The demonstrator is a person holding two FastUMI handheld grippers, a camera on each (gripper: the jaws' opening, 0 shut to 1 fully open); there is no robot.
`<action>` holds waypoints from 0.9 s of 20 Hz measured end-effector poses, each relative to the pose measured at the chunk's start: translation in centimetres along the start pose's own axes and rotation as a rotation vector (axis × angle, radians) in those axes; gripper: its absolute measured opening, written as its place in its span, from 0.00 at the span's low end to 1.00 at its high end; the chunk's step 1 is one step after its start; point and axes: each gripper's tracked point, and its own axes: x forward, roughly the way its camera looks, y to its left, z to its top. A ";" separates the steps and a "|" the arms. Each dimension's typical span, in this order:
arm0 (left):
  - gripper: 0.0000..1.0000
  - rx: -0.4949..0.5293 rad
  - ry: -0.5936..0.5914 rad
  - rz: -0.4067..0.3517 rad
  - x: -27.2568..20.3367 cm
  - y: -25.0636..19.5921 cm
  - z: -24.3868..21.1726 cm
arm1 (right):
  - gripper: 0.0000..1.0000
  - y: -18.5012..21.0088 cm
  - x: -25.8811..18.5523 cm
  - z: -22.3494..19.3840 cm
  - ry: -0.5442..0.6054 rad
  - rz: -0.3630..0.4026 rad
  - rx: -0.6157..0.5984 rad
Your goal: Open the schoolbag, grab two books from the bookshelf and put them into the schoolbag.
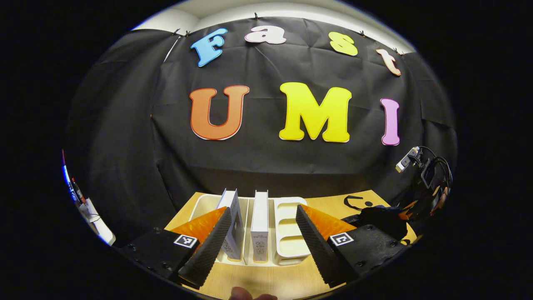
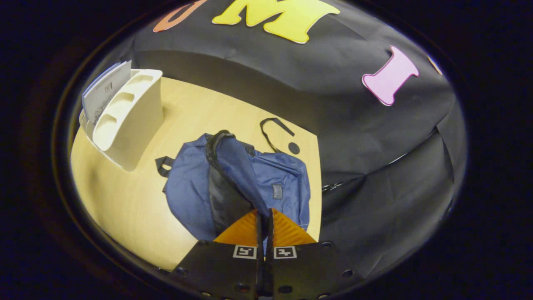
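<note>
In the left gripper view my left gripper (image 1: 262,211) is open, facing a white bookshelf (image 1: 291,235) on the wooden table. An upright white book (image 1: 260,227) shows in the gap between the fingers, and a second book (image 1: 234,221) leans just left of it, partly hidden behind the left finger. In the right gripper view my right gripper (image 2: 265,216) is shut on a fold of the blue schoolbag (image 2: 279,179), lifting its flap. The zipper mouth gapes and the dark inside (image 2: 225,200) shows. The schoolbag (image 1: 379,218) lies right of the shelf.
The bookshelf (image 2: 129,108) with its books (image 2: 104,89) stands at the table's far left in the right gripper view, with bare wood between it and the bag. A black strap (image 2: 275,129) lies behind the bag. The black cloth wall is close behind the table.
</note>
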 end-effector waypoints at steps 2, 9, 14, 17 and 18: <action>0.99 0.008 0.041 -0.011 0.6 0.3 -0.3 | 0.00 -1.3 0.2 0.0 -0.002 -0.010 0.014; 0.99 0.015 0.253 -0.068 3.4 0.5 -1.9 | 0.00 -7.3 1.3 -0.5 -0.020 -0.066 0.039; 0.99 -0.017 0.428 -0.116 6.0 0.0 -3.4 | 0.00 -11.2 2.6 -1.9 -0.008 -0.098 0.053; 0.99 -0.006 0.542 -0.118 8.0 0.6 -4.7 | 0.00 -12.6 3.2 -2.6 -0.001 -0.090 0.076; 0.99 0.009 0.574 -0.108 8.8 0.8 -5.0 | 0.00 -12.8 3.3 -2.7 0.001 -0.083 0.080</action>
